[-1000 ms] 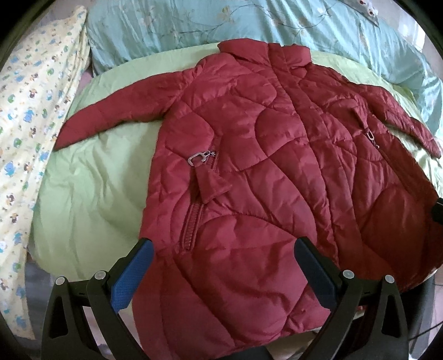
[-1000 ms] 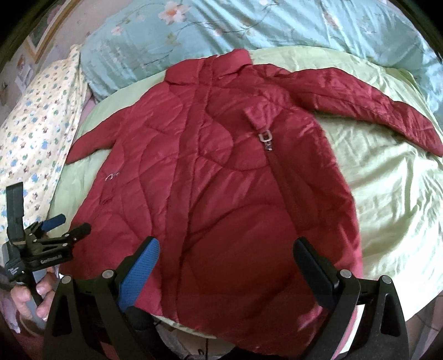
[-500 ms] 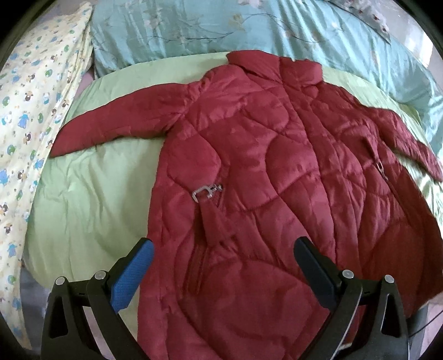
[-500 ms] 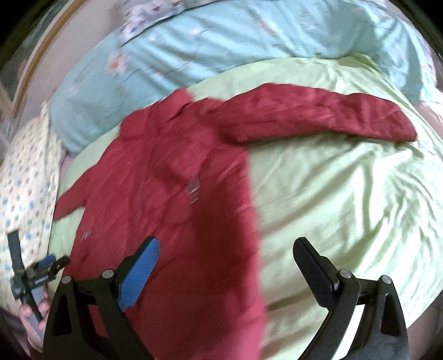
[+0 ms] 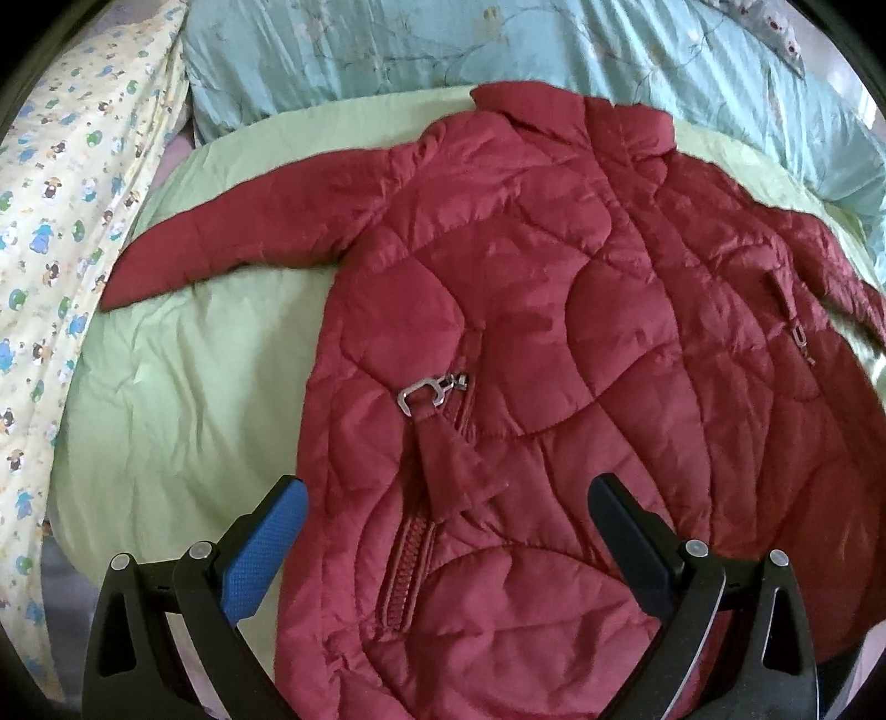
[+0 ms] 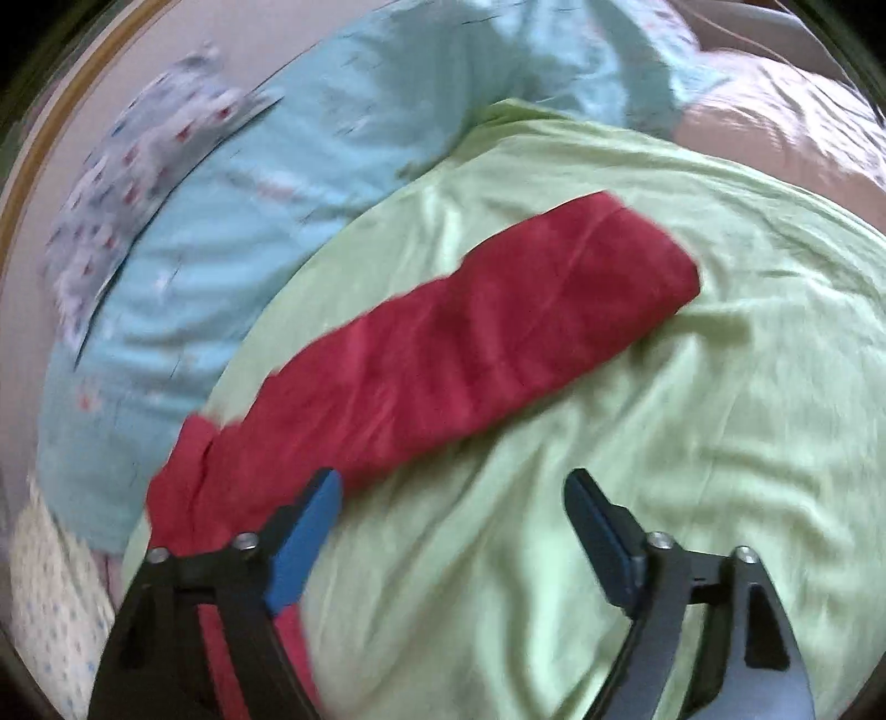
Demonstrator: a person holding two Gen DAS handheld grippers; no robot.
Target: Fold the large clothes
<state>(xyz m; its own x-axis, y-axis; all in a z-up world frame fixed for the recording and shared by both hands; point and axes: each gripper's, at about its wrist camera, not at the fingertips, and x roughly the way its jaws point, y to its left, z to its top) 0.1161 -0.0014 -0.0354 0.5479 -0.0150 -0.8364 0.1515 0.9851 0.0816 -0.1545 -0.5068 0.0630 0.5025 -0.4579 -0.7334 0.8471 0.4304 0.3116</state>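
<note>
At the far left of your left view, a pale yellow cotton quilt (image 5: 50, 232) with small printed animals runs down beside the green sheet (image 5: 183, 399), which is smooth, lightly creased and rounded at its edge. On that sheet the red jacket (image 5: 554, 343) lies flat and face up, puffy and shiny with curved quilting lines. Its collar (image 5: 570, 116) points toward the light blue floral blanket (image 5: 498, 44) beyond the sheet. One sleeve (image 5: 249, 238) reaches out left of the jacket body, tapering to the cuff. A metal zipper pull (image 5: 423, 393) sits on the chest, with a fabric tab and ribbed zipper below it.

Your left tool (image 5: 448, 512) hangs above the jacket's lower part, its jaws spread wide with nothing pinched.

In your blurred right view, the other sleeve (image 6: 470, 354) lies as a flat red band across the wrinkled green sheet (image 6: 692, 443). Your right tool (image 6: 451, 507) hovers over the sheet just right of that sleeve; its jaws have just been narrowing but stand apart, with only bare sheet seen between them.
</note>
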